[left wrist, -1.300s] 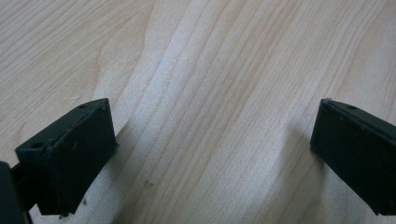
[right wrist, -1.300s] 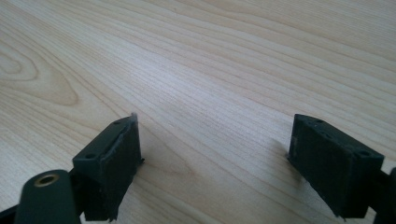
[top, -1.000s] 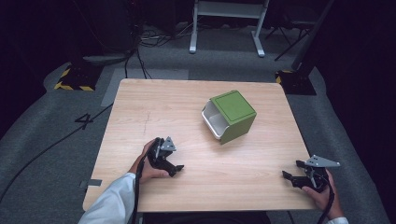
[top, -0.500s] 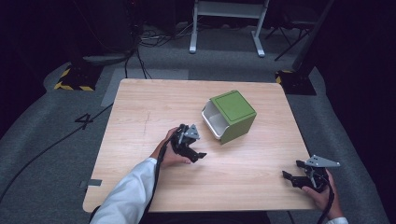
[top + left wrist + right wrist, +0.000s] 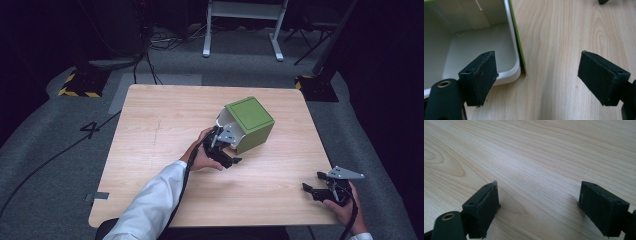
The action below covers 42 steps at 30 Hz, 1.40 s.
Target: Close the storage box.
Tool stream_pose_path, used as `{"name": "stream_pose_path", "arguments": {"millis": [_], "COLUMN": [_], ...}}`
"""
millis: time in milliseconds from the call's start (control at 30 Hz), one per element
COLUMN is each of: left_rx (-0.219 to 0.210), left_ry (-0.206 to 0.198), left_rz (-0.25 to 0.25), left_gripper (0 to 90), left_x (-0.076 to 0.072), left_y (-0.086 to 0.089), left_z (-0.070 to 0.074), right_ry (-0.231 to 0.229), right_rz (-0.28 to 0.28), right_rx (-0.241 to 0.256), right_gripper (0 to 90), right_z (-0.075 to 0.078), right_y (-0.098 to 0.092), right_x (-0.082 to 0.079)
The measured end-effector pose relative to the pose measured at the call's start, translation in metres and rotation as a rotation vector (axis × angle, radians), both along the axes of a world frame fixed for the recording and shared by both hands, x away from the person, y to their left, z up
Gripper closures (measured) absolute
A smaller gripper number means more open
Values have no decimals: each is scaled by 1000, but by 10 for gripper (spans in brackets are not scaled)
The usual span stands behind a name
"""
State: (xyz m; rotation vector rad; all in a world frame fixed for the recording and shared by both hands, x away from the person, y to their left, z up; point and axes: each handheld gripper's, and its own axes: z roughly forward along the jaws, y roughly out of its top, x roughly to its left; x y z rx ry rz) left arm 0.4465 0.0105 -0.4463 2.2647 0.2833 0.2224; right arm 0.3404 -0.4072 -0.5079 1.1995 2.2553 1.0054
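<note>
Lay tipped on its side near the middle of the wooden table (image 5: 150,130): green box (image 5: 252,120), white opening toward left gripper (image 5: 231,156). Spread wide there, one jaw at the rim, nothing grasped yet. Rested unclenched near the table's edge, well apart: right gripper (image 5: 312,190).

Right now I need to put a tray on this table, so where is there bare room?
The whole far-left stretch of the table, from the left edge to the green box, is bare, as is the near middle between both hands. It is crowded where the left gripper meets the box; the right gripper occupies the near right corner.
</note>
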Motion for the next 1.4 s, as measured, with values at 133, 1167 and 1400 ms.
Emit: {"name": "stream_pose_path", "arguments": {"millis": [133, 1167, 1400], "left_rx": [34, 127, 186], "left_ry": [19, 85, 83], "left_rz": [-11, -19, -1], "left_gripper": [160, 429, 546], "left_x": [6, 17, 15], "left_y": [-13, 8, 9], "left_z": [-4, -16, -27], "right_ry": [0, 1, 2], "right_rz": [0, 0, 0], "right_rx": [0, 0, 0], "right_gripper": [166, 167, 167], "right_z": [0, 0, 0], "right_y": [0, 0, 0], "right_x": [0, 0, 0]}}
